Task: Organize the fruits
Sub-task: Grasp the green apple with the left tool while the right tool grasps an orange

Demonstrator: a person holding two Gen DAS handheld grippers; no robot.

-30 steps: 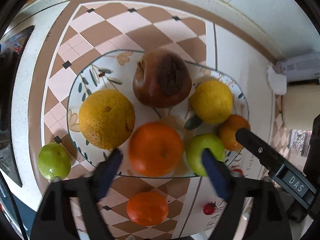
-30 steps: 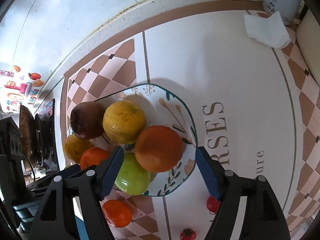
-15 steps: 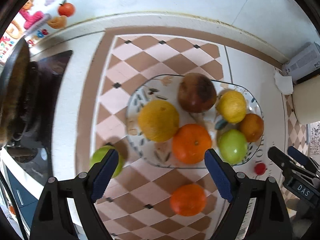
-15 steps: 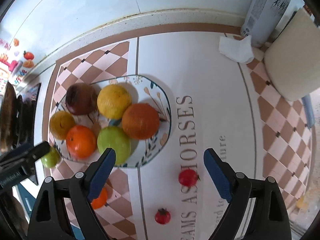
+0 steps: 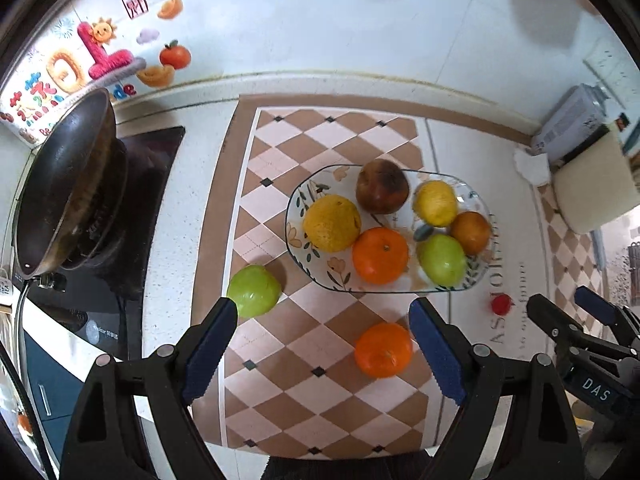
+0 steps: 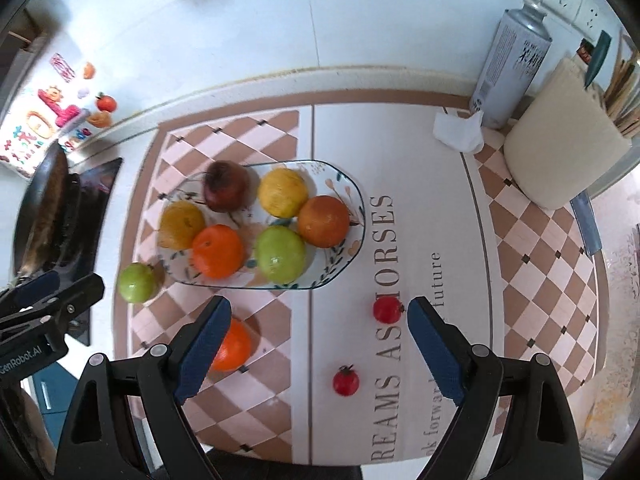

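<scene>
A floral plate (image 5: pixel 478 276) (image 6: pixel 352 256) on the checkered mat holds several fruits: oranges, a green apple (image 5: pixel 442 259) (image 6: pixel 281 255), a yellow lemon and a dark pomegranate (image 5: pixel 382 186). Off the plate lie a green apple (image 5: pixel 253 290) (image 6: pixel 137 282), an orange (image 5: pixel 383 349) (image 6: pixel 234 345) and two cherry tomatoes (image 6: pixel 387 309) (image 6: pixel 346 380). My left gripper (image 5: pixel 322 348) is open, high above the mat, the loose orange between its fingers in view. My right gripper (image 6: pixel 316 344) is open and empty, above the tomatoes.
A dark wok (image 5: pixel 66 184) sits on a stove at the left. A spray can (image 6: pixel 512 64), a crumpled tissue (image 6: pixel 458 132) and a cream container (image 6: pixel 560 152) stand at the back right. The tiled wall runs behind.
Both grippers have drawn back and up from the plate, so more of the counter shows. The fruits have not moved.
</scene>
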